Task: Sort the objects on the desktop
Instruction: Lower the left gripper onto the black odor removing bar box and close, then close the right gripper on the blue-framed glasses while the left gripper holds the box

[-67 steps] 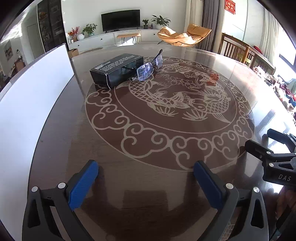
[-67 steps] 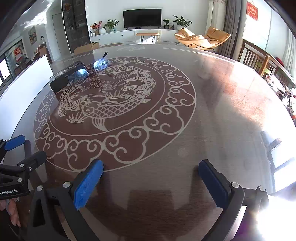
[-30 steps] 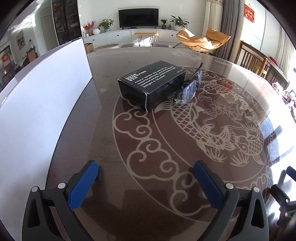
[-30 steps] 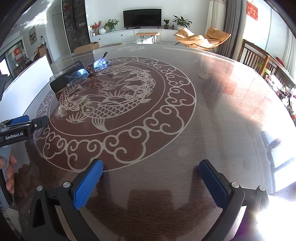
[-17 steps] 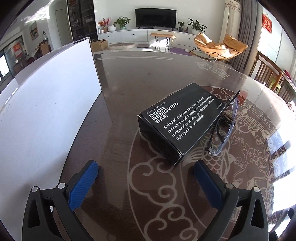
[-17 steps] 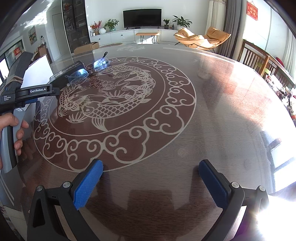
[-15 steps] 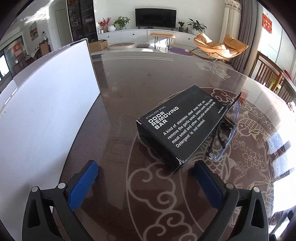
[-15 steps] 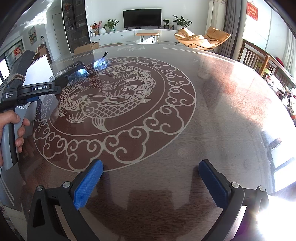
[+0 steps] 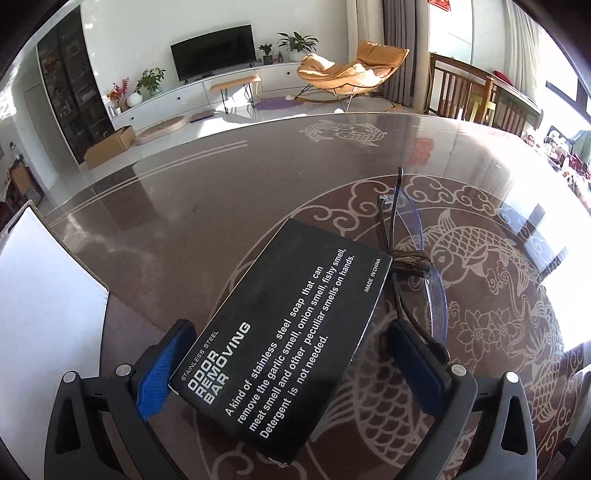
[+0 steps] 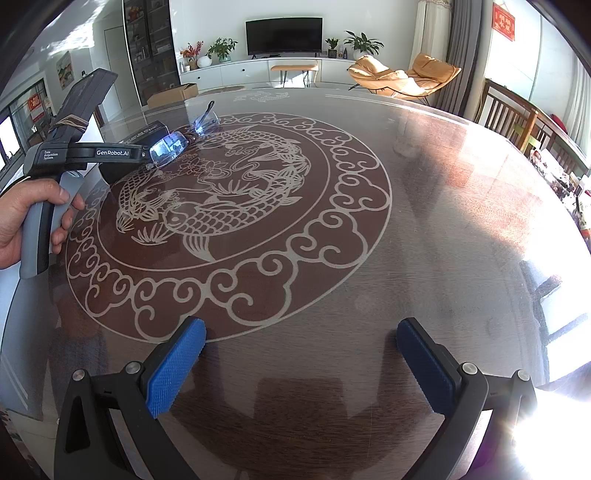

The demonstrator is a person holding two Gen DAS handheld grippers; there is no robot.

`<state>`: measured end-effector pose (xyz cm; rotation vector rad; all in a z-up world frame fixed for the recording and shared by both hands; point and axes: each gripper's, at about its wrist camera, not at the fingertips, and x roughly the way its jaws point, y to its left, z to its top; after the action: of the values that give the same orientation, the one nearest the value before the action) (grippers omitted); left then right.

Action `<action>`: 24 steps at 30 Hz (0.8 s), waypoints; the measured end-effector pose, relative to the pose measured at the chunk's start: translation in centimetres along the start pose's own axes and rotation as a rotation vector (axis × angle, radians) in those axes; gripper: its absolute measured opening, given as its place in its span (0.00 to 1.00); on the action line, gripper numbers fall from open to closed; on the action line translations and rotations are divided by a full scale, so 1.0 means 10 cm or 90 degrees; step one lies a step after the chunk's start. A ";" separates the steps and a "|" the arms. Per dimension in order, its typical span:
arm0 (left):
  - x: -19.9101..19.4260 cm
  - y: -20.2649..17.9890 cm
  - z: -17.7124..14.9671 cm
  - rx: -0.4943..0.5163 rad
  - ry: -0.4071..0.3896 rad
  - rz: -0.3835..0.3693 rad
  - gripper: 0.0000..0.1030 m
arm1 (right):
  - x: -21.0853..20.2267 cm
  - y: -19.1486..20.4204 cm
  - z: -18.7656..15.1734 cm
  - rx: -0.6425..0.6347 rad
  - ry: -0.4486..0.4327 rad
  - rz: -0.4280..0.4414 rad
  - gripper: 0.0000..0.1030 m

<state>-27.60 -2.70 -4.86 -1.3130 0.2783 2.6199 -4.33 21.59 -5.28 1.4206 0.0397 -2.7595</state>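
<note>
Fingers (image 9: pixel 168 369) of left gripper (image 9: pixel 291 365) now straddle the odor-removing-bar box (image 9: pixel 284 328), wide open, nothing gripped yet; closing is next.

Sunlit lounge: television (image 10: pixel 283 36), orange armchair (image 9: pixel 349 70)

box (image 9: pixel 284 332): matt black card | table (image 10: pixel 424 221): glossy glass | tool pads (image 10: pixel 176 365): knurled blue rubber
</note>
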 end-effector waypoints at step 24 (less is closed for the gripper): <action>-1.01 0.12 -1.38 -0.133 -0.018 0.045 0.57 | 0.01 0.02 0.01 0.003 0.001 -0.003 1.00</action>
<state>-11.38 -8.25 -4.79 -1.3493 0.0483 2.7880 -4.43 21.38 -5.27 1.4252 0.0364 -2.7644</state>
